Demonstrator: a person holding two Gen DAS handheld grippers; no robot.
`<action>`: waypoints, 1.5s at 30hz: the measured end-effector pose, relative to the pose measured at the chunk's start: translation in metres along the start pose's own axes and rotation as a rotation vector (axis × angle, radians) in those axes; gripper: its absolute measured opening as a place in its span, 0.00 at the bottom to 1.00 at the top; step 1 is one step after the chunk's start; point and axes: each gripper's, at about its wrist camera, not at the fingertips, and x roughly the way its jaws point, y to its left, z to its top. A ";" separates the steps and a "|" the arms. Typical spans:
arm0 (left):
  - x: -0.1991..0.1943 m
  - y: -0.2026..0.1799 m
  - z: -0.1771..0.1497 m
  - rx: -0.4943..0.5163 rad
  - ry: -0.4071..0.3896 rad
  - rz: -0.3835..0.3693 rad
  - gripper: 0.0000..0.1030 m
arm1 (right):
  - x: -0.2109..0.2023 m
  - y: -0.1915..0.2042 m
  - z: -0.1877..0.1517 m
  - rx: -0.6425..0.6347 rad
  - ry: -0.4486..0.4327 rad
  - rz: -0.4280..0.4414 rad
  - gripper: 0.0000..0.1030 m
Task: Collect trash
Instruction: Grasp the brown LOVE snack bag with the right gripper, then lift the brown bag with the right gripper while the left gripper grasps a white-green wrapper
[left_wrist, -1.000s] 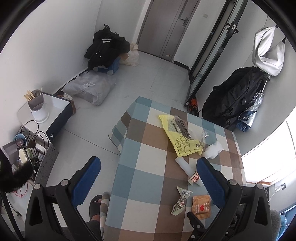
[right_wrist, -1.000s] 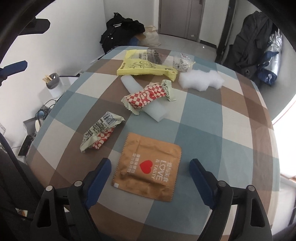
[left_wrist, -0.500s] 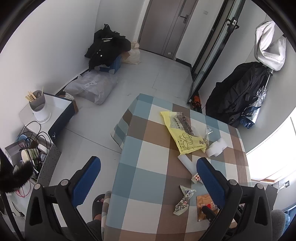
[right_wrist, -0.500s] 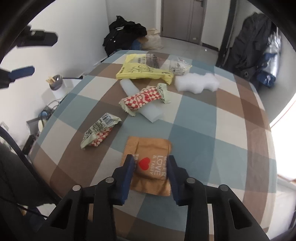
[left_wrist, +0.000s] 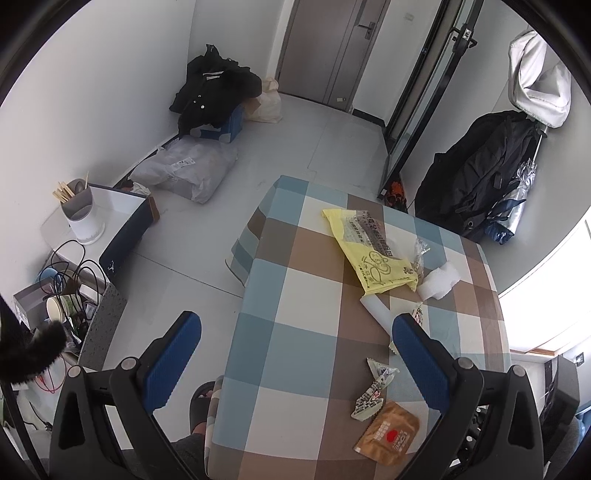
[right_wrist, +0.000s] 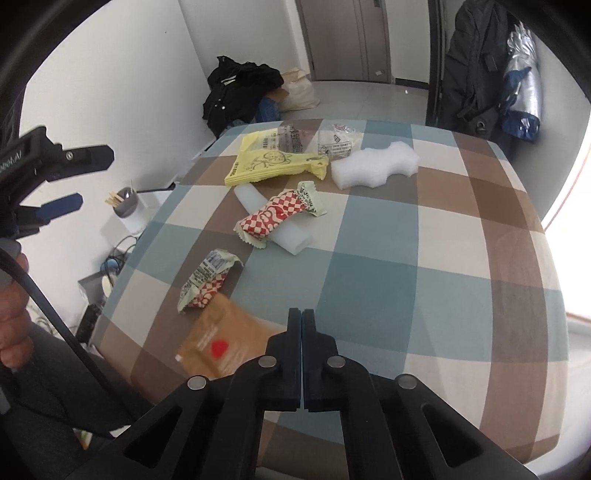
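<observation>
The right gripper (right_wrist: 302, 314) has just been closing and its pads now meet. The brown packet (right_wrist: 221, 339) lies just left of its tips, its edge reaching them; whether that edge is pinched cannot be told. The packet's red heart shows, but its writing is blurred.

Ahead and to the right of this gripper the checked table (right_wrist: 443, 258) is bare cloth out to its edges. Ahead-left lie a green-and-red wrapper (right_wrist: 207, 280) and a red checked wrapper (right_wrist: 273, 216). Beyond them is a yellow bag (right_wrist: 269, 162) with a cartoon figure and print too small to read.

The left gripper (left_wrist: 295, 321) stands wide and empty above the table's left edge, with open floor to its left.
</observation>
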 end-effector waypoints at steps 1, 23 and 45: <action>0.001 0.000 0.000 0.002 0.002 0.002 0.99 | -0.002 0.000 -0.001 -0.001 -0.002 0.000 0.00; 0.002 0.018 0.005 -0.083 0.009 0.000 0.99 | 0.020 0.066 -0.029 -0.395 0.081 0.004 0.65; 0.005 0.017 0.003 -0.075 0.030 -0.014 0.99 | 0.005 0.059 -0.023 -0.314 0.029 0.026 0.04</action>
